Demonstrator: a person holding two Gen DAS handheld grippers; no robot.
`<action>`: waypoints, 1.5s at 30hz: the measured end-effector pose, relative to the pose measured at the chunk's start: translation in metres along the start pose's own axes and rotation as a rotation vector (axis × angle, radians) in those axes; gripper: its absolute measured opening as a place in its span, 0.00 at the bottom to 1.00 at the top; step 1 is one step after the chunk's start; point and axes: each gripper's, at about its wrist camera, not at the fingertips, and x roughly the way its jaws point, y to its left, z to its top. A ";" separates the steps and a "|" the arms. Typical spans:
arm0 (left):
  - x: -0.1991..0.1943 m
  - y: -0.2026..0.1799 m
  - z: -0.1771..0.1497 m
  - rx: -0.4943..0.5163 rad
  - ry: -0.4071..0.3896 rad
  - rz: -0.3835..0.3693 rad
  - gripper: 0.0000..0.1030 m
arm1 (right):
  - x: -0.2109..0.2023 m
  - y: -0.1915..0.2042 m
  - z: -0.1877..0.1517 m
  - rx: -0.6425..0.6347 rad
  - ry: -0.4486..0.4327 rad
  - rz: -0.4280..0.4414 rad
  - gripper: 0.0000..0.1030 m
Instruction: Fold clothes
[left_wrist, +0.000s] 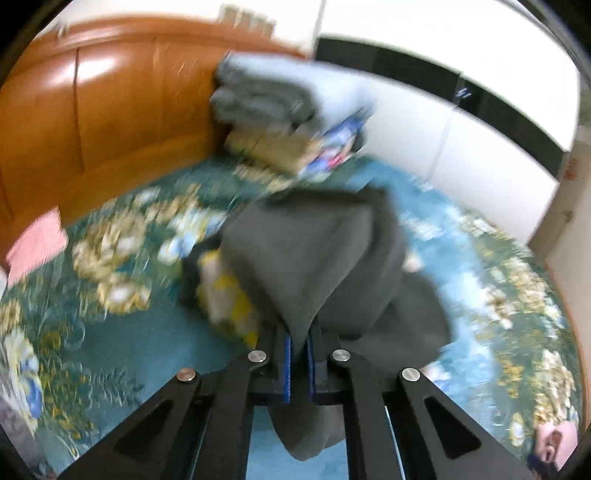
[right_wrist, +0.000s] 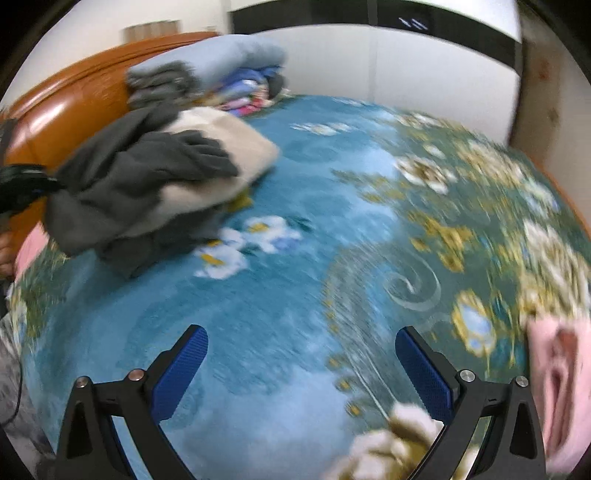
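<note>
Grey fleece is pinched between the blue fingers of the left gripper (left_wrist: 299, 354), which are pressed together on a fold of the dark grey garment (left_wrist: 317, 258). The garment is draped from that grip down onto the bed (right_wrist: 295, 258), covered by a teal floral spread. In the right wrist view the same garment (right_wrist: 147, 173) is seen lying across a beige folded item (right_wrist: 236, 147), on the side of the bed nearer the wooden headboard (left_wrist: 110, 103). Against the headboard a stack of bedding (right_wrist: 221, 62) is piled. The right gripper (right_wrist: 301, 365) is held above bare spread, well apart from the garment, with its fingers spread wide and nothing between them.

Both views are blurred by motion, so fine detail of the cloth cannot be told. The step in hand is judged to be carrying or laying out the grey garment. Next, a second edge would probably have to be taken by the right gripper so the cloth can be spread flat away from the headboard.
</note>
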 end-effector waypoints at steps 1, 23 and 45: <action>-0.019 -0.008 0.006 -0.002 -0.038 -0.064 0.06 | 0.000 -0.011 -0.003 0.039 0.011 0.000 1.00; -0.142 -0.219 -0.121 0.424 0.060 -0.735 0.06 | -0.066 -0.144 -0.038 0.316 -0.059 -0.139 1.00; -0.107 -0.006 -0.137 -0.173 0.201 -0.390 0.58 | -0.085 -0.068 -0.037 0.067 -0.064 0.243 1.00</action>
